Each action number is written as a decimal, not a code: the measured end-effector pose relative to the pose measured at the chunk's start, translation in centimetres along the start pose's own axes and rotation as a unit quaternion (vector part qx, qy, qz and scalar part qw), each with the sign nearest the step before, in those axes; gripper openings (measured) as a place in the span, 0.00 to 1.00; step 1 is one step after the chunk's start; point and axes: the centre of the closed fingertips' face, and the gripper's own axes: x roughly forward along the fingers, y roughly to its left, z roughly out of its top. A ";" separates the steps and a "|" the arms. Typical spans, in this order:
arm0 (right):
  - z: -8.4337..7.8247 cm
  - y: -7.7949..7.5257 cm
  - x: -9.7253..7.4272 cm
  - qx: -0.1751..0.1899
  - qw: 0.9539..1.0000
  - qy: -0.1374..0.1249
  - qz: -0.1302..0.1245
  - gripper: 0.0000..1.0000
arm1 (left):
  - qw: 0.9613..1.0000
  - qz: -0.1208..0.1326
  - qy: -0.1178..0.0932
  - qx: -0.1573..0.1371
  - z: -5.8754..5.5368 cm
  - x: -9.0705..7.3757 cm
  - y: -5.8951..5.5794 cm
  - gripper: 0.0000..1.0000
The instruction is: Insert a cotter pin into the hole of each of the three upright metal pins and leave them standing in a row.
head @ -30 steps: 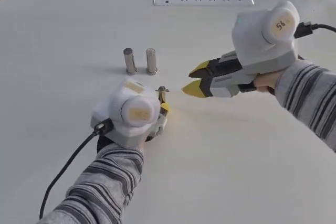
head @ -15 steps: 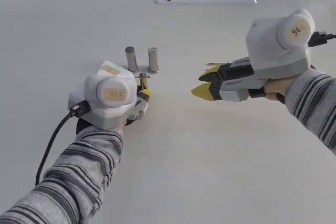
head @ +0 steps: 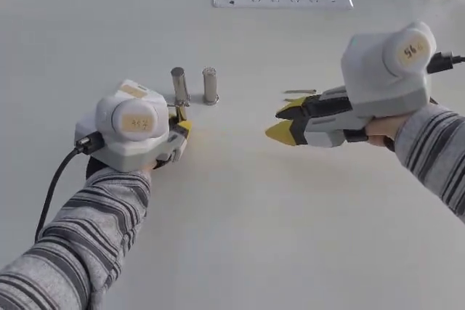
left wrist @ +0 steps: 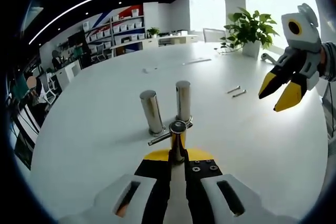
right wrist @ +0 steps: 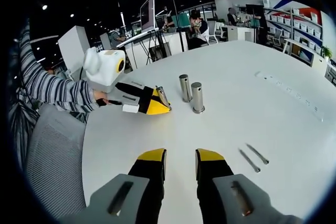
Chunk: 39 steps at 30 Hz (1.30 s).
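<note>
Left gripper (left wrist: pixel 177 157) is clamped on the third metal pin (left wrist: pixel 177 136) and holds it upright. A cotter pin (left wrist: pixel 157 139) is already through its cross-hole, near the top. I cannot tell whether the base touches the bench (head: pixel 240 215). In the head view it sits at 6 o'clock of the left standing pin (head: pixel 179 85), just beside it. For a true row I would carry it round to 9 o'clock of that pin and seat the base flat. Then part the jaws slowly, since brushing the cotter's protruding ends could topple it or its neighbour. Right gripper (right wrist: pixel 180 156) sits at 4 o'clock of the right standing pin (head: pixel 210 85), jaws apart and empty. Both standing pins look bare. Loose cotter pins (right wrist: pixel 258 153) lie beyond at 3 o'clock. Versus a second ago, the held pin has travelled leftward from 5 o'clock of the right pin, and the right gripper has backed off slightly.
</note>
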 end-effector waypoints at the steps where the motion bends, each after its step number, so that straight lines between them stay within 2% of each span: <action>1: -0.1 0.0 0.0 0.000 1.000 0.001 0.000 0.18 | 1.000 -0.002 0.001 0.002 -0.1 0.0 -0.1 0.05; 8: -0.2 -0.1 0.0 0.000 1.000 0.004 -0.001 0.18 | 1.000 -0.006 -0.004 0.017 0.0 0.0 -0.2 0.05; 25: 0.0 -0.8 0.0 0.003 1.000 0.004 -0.006 0.19 | 1.000 -0.016 -0.006 0.011 0.0 0.2 -0.3 0.07; 36: 0.7 -1.3 0.2 -0.003 1.000 -0.006 -0.019 0.21 | 1.000 -0.015 0.004 0.007 -0.6 -0.5 0.1 0.27; 39: 1.1 -1.5 0.5 -0.003 1.000 -0.013 -0.023 0.23 | 1.000 -0.021 0.000 -0.012 -0.4 -1.1 -0.1 0.35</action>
